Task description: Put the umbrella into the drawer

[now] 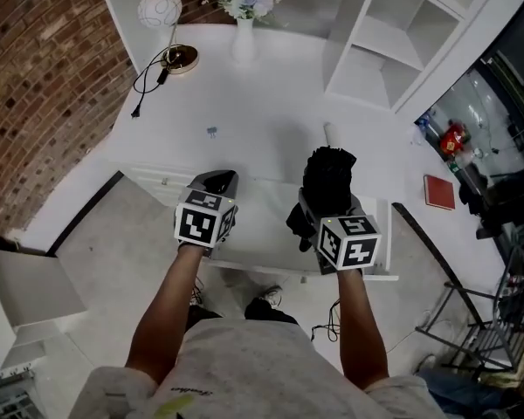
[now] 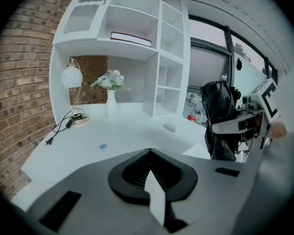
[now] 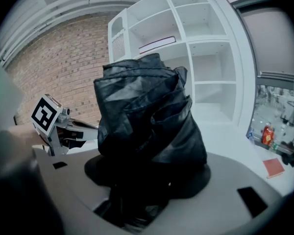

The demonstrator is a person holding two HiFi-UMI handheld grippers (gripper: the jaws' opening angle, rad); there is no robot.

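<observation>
**The right hand-held gripper (image 1: 329, 209) is carrying the umbrella over the drawer; the placing is not yet done**

The right hand-held gripper is clamping its two jaws on the lower part of the black folded fabric umbrella (image 3: 148, 116), which is standing upright out of them. That much of the job looks done: the umbrella is off any surface and in a firm-looking hold.

The broad white tabletop (image 1: 244, 94) is stretching away ahead, with a tall white shelf unit (image 1: 393, 33) at its far right. Under its near edge, the shallow white drawer (image 1: 262, 230) is appearing pulled out towards the person, and I judge it open, though its depth is hard to read from above. The umbrella is hanging over the drawer's right half, apart from its floor as far as I can tell.

The left hand-held gripper (image 1: 217, 182) is sitting just beside the drawer's left part with its jaws together. A thin white sliver is showing at them, and I cannot tell what it is.

What is remaining, in my judgement: lowering the umbrella, probably tipping it flat so it fits, releasing it, and perhaps pushing the drawer in.
</observation>
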